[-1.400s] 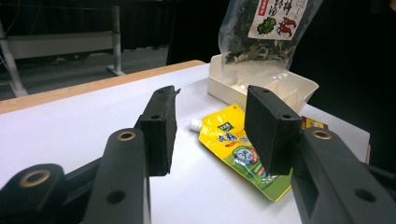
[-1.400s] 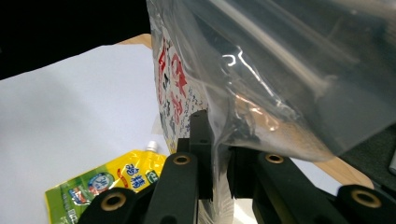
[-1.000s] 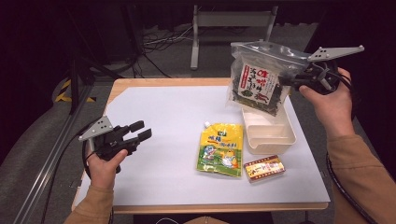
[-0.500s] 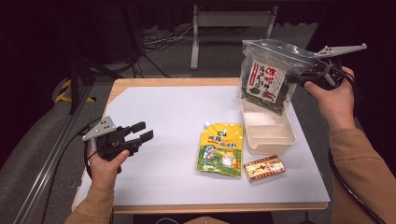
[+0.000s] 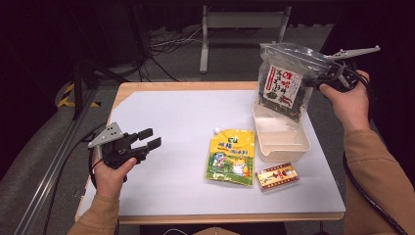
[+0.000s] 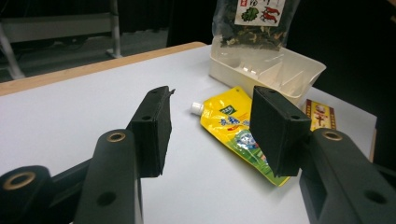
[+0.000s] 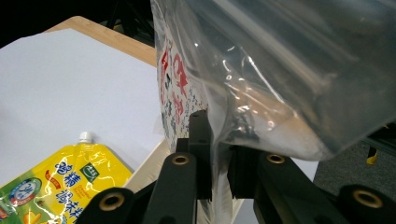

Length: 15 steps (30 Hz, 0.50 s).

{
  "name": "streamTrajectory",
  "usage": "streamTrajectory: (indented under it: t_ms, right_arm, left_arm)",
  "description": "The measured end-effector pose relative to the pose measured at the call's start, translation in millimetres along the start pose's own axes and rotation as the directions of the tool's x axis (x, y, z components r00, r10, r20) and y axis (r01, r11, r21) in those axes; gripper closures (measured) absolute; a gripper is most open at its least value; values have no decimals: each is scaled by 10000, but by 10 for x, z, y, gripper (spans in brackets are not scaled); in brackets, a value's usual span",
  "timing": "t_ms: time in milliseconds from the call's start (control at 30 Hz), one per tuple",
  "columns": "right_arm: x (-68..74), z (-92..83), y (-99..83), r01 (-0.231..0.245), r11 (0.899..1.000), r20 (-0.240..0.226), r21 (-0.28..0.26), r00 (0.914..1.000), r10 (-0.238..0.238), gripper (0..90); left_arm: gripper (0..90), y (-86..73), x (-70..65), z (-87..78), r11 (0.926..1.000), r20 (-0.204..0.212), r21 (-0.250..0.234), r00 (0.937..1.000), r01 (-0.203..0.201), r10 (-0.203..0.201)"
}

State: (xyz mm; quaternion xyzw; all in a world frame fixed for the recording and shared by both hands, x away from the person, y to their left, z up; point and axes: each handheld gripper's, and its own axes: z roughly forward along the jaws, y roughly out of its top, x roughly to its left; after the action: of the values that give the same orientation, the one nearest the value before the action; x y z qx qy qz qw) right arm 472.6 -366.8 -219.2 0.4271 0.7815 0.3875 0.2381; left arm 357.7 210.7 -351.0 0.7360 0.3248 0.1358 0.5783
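A: Right gripper (image 5: 327, 78) has its fingers (image 7: 200, 140) clamped on the edge of the seaweed bag (image 5: 283, 85). The bag hangs out sideways from the fingers, in the air over the far end of the white tray (image 5: 299, 146), with its bottom corner near the tray rim.

B: Risk?

A: The grip is a thin pinch on slick clear film at one edge only, and the whole weight hangs off to one side. I'd expect it to creep out of the fingers or swing if the hand jerks. If it drops from there it could catch the tray rim and land half in, half out, or tip the light tray.

B: Dividers?

A: The tray has ribs inside. The bag looks wider than a slot, so it may bridge across them instead of seating flat.

B: Left side?

A: Left gripper (image 5: 143, 141) is low over the surface (image 5: 166, 117), fingers (image 6: 152, 126) parted with nothing between them. The yellow pouch (image 5: 231, 156) lies just past the fingertips, spout towards them. It's well clear of the bag, so I see no collision risk now.

B: Labels?

A: Bag: white panel with large red and black East Asian characters and a red shape at the lower corner; I can't read the words. Pouch: blue characters, a small green badge and cartoon figures; the brand isn't legible. The small box (image 5: 278, 176) beside the pouch is red and gold, and its print is too small to read.
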Motion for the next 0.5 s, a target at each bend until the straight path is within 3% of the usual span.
streamTrajectory:
  t_ms: [500]
  right_arm:
    - [-54, 152, -97, -162, 9992, 234, 368, 9996, 154, 810]
  left_arm:
    - [486, -9, 6, 17, 9998, -96, 194, 9999, 56, -54]
